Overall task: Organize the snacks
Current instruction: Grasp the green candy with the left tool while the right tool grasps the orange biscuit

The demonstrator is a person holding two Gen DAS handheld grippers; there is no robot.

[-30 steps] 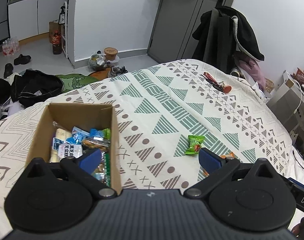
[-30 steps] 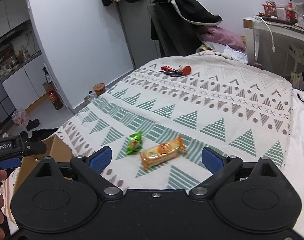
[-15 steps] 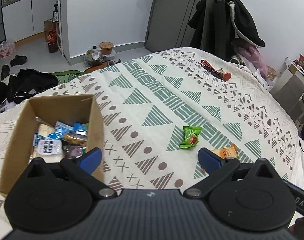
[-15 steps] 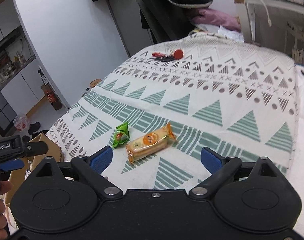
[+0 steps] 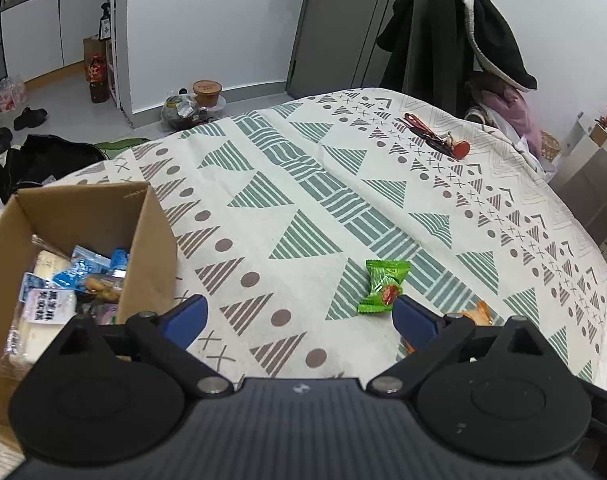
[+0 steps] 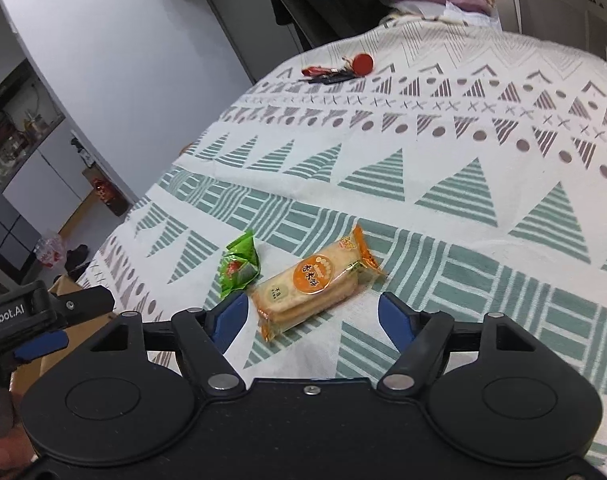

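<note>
Right tool (image 6: 311, 308), spread wide and empty, straddles the orange cracker pack (image 6: 315, 280) at lower centre; next, clamp it for the box (image 5: 143, 248). Left tool (image 5: 299, 316) is unclenched, empty.

Black hand-held gripper (image 6: 310, 312): blue fingertip pads (image 6: 231, 314), silver pivot screws, round housings.

Both wrist cams look down close over bedspread (image 5: 311, 184), sharing green packet (image 5: 383, 286) & orange packet (image 6: 311, 280)
</note>
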